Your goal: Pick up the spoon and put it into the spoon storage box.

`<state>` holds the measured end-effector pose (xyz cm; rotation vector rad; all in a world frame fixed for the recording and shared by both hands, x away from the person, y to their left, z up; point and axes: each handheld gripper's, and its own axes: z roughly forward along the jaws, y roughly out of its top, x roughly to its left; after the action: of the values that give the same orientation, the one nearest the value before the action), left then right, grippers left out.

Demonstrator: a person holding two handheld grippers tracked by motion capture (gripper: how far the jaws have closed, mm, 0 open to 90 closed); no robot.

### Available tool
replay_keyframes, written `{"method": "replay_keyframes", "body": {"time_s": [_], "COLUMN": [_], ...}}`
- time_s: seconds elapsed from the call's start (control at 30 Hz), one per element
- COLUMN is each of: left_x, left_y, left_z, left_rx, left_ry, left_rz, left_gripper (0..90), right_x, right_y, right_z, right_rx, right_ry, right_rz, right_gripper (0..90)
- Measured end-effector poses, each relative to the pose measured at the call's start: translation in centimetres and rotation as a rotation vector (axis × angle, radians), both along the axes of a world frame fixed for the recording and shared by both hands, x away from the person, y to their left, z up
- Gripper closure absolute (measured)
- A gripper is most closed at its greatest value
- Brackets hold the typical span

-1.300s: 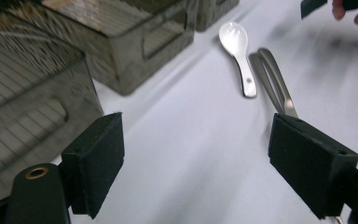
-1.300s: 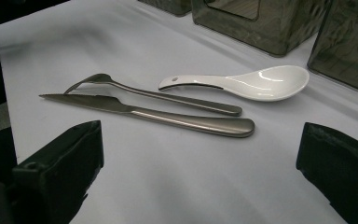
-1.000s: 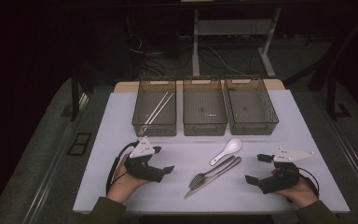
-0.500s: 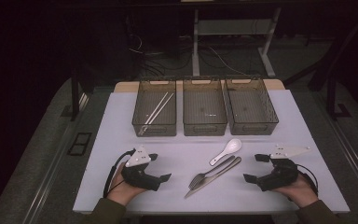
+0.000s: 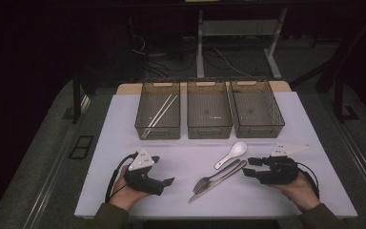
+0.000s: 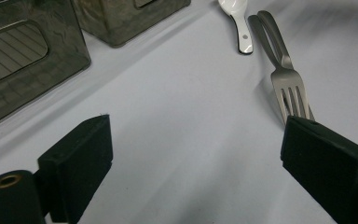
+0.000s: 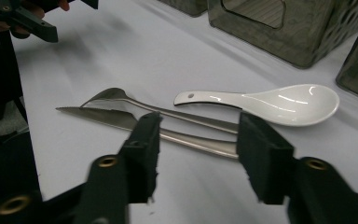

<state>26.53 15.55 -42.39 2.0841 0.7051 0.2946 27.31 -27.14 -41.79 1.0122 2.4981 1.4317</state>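
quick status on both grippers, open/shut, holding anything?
Left gripper: open, jaws just widened, nothing between them.
Right gripper: open, jaws just closing around the steel knife handle, not yet pressing it.

Three bins (image 5: 209, 116), one white spoon (image 5: 231, 153), one fork (image 5: 208, 179), one knife (image 5: 219, 180), and seemingly two chopsticks (image 5: 159, 114).

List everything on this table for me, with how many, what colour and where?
Bins: three, smoky see-through, side by side at the table's far edge.
Chopsticks: a pale pair, in the left bin.
Soup spoon: one, white, in front of the bins.
Fork: one, silver, beside the spoon.
Knife: one, silver, alongside the fork.
Table: one, white top.
Left hand-held gripper: black, jaws wide, just opening, nothing between.
Right hand-held gripper: black, jaws just closing over the fork and knife handles, not pressing.
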Motion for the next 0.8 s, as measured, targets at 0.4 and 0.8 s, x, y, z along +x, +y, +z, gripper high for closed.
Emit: {"method": "replay_keyframes", "body": {"time_s": [0.4, 0.8], "left_x": [0.1, 0.1], "left_y": [-0.1, -0.1], "left_z": [-0.2, -0.4], "left_rx": [0.001, 0.014], "left_ry": [0.022, 0.012], "left_rz": [0.008, 0.007], "left_gripper": [0.0, 0.0], "right_x": [1.6, 3.3], "right_y": [1.5, 3.6], "right_z": [0.0, -0.3], "right_rx": [-0.05, -0.063], "right_ry": [0.014, 0.021], "right_rz": [0.023, 0.042], "right_gripper": [87.0, 89.6]}}
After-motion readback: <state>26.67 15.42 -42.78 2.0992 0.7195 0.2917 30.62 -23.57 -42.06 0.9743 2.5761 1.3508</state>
